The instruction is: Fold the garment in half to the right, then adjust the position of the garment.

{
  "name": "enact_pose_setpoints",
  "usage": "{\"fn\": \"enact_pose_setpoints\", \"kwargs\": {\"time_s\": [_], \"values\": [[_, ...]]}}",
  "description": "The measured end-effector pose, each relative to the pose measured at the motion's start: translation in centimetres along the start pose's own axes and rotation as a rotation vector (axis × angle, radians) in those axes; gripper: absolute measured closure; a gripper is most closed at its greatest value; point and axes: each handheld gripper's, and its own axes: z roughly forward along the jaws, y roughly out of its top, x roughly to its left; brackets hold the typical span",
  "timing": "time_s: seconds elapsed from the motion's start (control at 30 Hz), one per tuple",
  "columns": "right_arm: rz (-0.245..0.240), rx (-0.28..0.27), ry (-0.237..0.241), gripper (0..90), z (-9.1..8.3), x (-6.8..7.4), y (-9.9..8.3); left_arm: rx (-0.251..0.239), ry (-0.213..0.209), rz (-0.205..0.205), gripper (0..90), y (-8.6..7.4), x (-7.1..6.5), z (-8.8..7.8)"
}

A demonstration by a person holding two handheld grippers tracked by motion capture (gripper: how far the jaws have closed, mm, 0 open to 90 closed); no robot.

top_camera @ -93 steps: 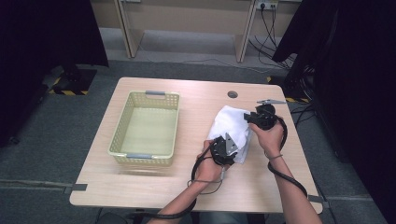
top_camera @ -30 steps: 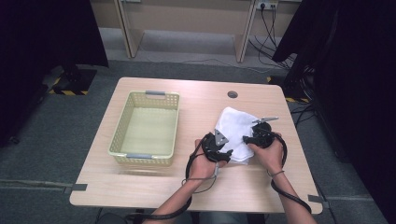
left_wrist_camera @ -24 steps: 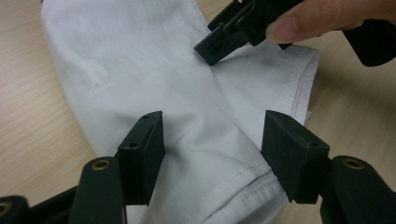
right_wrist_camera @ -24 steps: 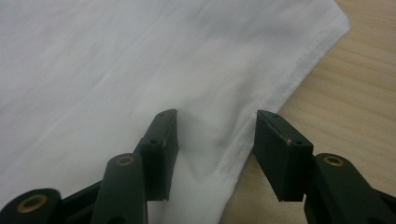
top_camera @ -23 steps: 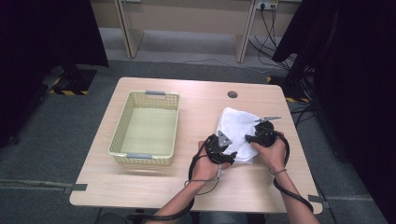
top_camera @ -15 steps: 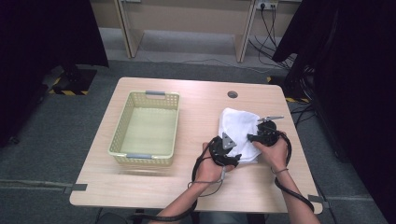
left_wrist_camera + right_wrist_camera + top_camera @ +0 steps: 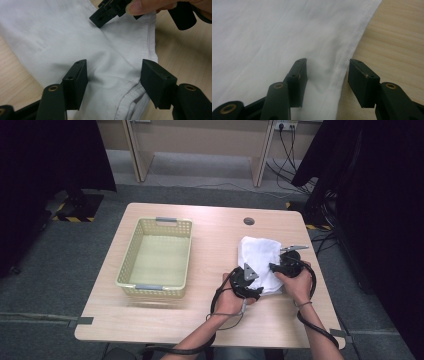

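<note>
Jaws of both grippers open over white cloth [image 7: 259, 262]; basket [image 7: 127, 270] holds nothing

place: lab | cues: black curtains [image 7: 45, 160]; carpet floor [image 7: 50, 270]; hazard tape [image 7: 75, 217]; wall cables [image 7: 287, 145]

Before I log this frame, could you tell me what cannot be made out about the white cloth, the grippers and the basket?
- High view: the near edge of the white cloth is hidden under the left gripper and right gripper.
- High view: jaw gaps are too small to read.
- Both gripper views: the cloth runs off the frame edges, so its full shape is cut off.
- High view: the basket looks empty, but its near wall hides the adjacent floor strip.
</note>
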Motion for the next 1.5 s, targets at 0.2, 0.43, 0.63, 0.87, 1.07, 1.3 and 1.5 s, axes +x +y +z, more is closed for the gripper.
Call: {"fn": "enact_pose_setpoints", "kwargs": {"time_s": [0.2,0.43,0.63,0.87,1.07,1.3,1.5], "values": [[0.014,-0.015,0.013,49.9,0.2,-0.4,-0.1,-0.003,-0.004,-0.014,38.4,-0.3,0.0,0.5],[0.024,-0.030,0.027,49.8,0.4,-1.0,0.0,-0.045,-0.001,-0.006,37.4,-0.2,-0.1,0.7],[0.077,-0.127,0.075,41.9,-1.6,-1.1,0.4,-0.082,0.036,0.057,18.6,0.6,0.0,-1.4],[0.105,-0.157,0.068,34.6,-3.3,-1.7,0.9,-0.096,0.057,0.098,7.5,0.2,-0.2,-3.6],[0.126,-0.158,0.072,31.4,-3.7,-2.2,0.5,-0.090,0.029,0.144,5.6,-0.9,-0.1,-5.2],[0.136,-0.166,0.071,29.5,-4.0,-2.4,0.5,-0.087,0.040,0.164,5.9,-1.8,0.2,-5.8],[0.131,-0.181,0.067,27.9,-4.4,-2.5,0.8,-0.097,0.044,0.158,4.8,-1.8,0.4,-5.9]]}}
